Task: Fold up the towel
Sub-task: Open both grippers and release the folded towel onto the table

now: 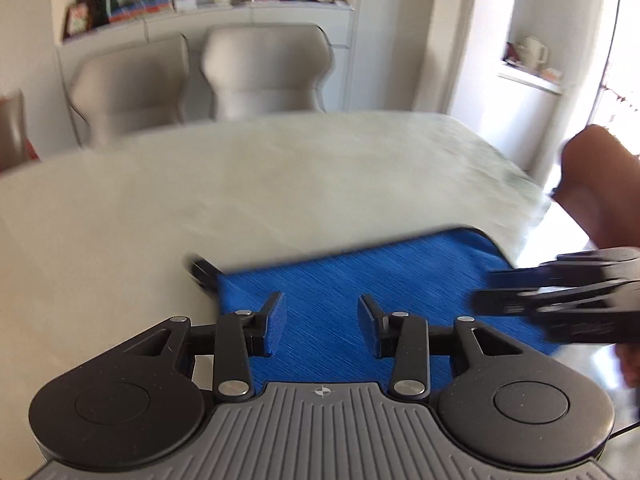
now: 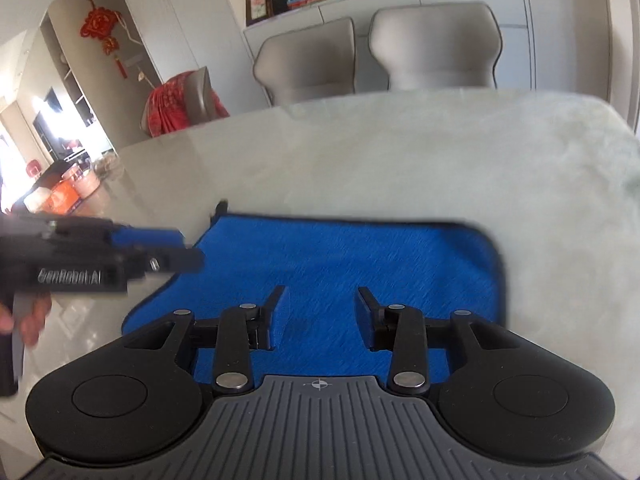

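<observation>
"GenRobot.AI" on left hand-held gripper (image 2: 188,250)

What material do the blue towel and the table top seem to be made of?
The blue towel: probably soft microfibre cloth, matte, with fine streaked fibres and a dark stitched edge. The pale table top: likely polished stone or a stone-look slab, showing faint veining and glossy reflections; blur leaves this open.

The towel (image 2: 344,264) is a bright blue cloth with a fine streaked weave and a thin dark border along its edges. It lies flat on the pale worktop (image 2: 360,152), spread out without visible wrinkles, its far edge running straight across and its far right corner rounded. A small dark loop or tag sticks out at the far left corner (image 1: 202,270). Whether it is already doubled over cannot be told.
</observation>
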Action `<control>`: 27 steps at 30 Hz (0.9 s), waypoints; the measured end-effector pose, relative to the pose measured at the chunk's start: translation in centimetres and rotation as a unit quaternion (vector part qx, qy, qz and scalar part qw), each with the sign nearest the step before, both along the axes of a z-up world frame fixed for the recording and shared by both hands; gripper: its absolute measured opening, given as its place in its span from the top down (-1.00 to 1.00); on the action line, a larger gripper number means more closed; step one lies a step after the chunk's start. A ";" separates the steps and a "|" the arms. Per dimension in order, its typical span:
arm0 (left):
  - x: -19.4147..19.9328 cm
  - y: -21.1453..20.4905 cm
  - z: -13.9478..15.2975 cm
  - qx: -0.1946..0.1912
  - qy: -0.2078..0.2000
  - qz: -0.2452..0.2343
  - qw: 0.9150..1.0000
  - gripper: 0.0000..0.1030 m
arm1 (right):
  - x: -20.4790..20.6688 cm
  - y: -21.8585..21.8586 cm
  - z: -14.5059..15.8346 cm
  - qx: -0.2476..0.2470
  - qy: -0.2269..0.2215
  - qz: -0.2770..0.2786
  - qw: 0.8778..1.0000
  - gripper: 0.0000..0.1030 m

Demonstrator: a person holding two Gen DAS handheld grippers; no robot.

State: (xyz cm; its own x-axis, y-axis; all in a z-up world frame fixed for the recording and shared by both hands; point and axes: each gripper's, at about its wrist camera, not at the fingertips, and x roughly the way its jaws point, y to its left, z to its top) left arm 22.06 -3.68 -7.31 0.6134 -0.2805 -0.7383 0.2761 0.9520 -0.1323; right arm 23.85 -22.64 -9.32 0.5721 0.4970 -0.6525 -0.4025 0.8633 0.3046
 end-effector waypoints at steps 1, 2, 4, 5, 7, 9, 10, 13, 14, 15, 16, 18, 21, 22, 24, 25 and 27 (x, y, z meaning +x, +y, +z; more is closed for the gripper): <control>-0.5 -0.4 -0.6 -0.003 0.009 -0.004 1.000 0.20 | -0.4 0.1 -0.3 0.005 0.004 0.000 1.000 0.28; -0.7 -0.6 -0.9 -0.001 0.015 -0.005 1.000 0.20 | -0.7 0.1 -0.5 0.010 0.005 0.001 1.000 0.28; -1.4 -0.4 -1.9 0.007 0.033 0.000 0.999 0.20 | -1.2 -0.3 -0.9 0.002 0.008 0.001 1.000 0.28; -1.5 0.0 -2.3 0.018 0.040 0.006 0.999 0.20 | -1.4 -0.8 -1.1 -0.010 0.008 -0.005 1.000 0.28; -1.9 1.2 -3.2 0.037 0.037 0.011 0.999 0.21 | -1.7 -2.2 -1.5 -0.023 0.007 -0.017 1.000 0.31; -2.3 2.4 -3.4 0.048 0.032 0.012 0.998 0.21 | -2.0 -4.1 -1.6 -0.022 0.005 -0.037 0.999 0.32; -2.4 2.8 -3.4 0.051 0.033 0.013 0.998 0.21 | -2.2 -4.9 -1.5 -0.030 0.003 -0.052 0.998 0.32; -2.8 3.5 -2.7 0.053 0.037 0.024 0.998 0.21 | -2.6 -6.3 -0.8 -0.026 0.008 -0.089 0.996 0.29; -3.1 3.6 -2.3 0.042 0.031 0.029 0.998 0.20 | -2.9 -6.5 -0.5 -0.016 0.004 -0.097 0.995 0.28; -3.3 3.6 -1.7 0.030 0.024 0.032 0.999 0.19 | -3.3 -6.3 -0.2 -0.007 -0.006 -0.096 0.995 0.28; -3.6 3.3 -1.1 0.014 0.009 0.028 0.999 0.16 | -3.7 -5.8 -0.1 0.007 -0.012 -0.089 0.996 0.28; -3.8 2.4 -0.7 -0.007 -0.007 0.019 1.000 0.05 | -4.3 -4.4 -0.2 0.045 -0.019 -0.073 0.996 0.23; -3.8 0.8 -1.4 -0.019 -0.004 0.014 1.000 0.05 | -5.2 -2.4 -0.8 0.090 -0.030 -0.057 0.994 0.17; -3.8 0.6 -1.7 -0.017 0.000 0.017 1.000 0.05 | -5.5 -1.9 -1.1 0.095 -0.033 -0.061 0.993 0.14; -3.7 0.5 -2.8 -0.009 0.014 0.025 1.000 0.05 | -5.8 -1.4 -2.0 0.097 -0.024 -0.066 0.993 0.10; -3.9 0.5 -3.3 -0.004 0.017 0.026 0.999 0.06 | -6.0 -1.4 -2.5 0.092 -0.015 -0.066 0.993 0.10; -4.6 1.0 -3.9 0.004 0.003 0.023 1.000 0.06 | -6.6 -1.7 -3.1 0.080 -0.010 -0.068 0.994 0.10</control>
State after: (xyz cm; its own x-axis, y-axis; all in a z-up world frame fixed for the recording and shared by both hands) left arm 17.41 -2.71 -11.23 0.6210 -0.2465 -0.7441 0.2322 0.9645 -0.1258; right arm 17.21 -24.39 -12.44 0.6524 0.5105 -0.5602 -0.2928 0.8515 0.4351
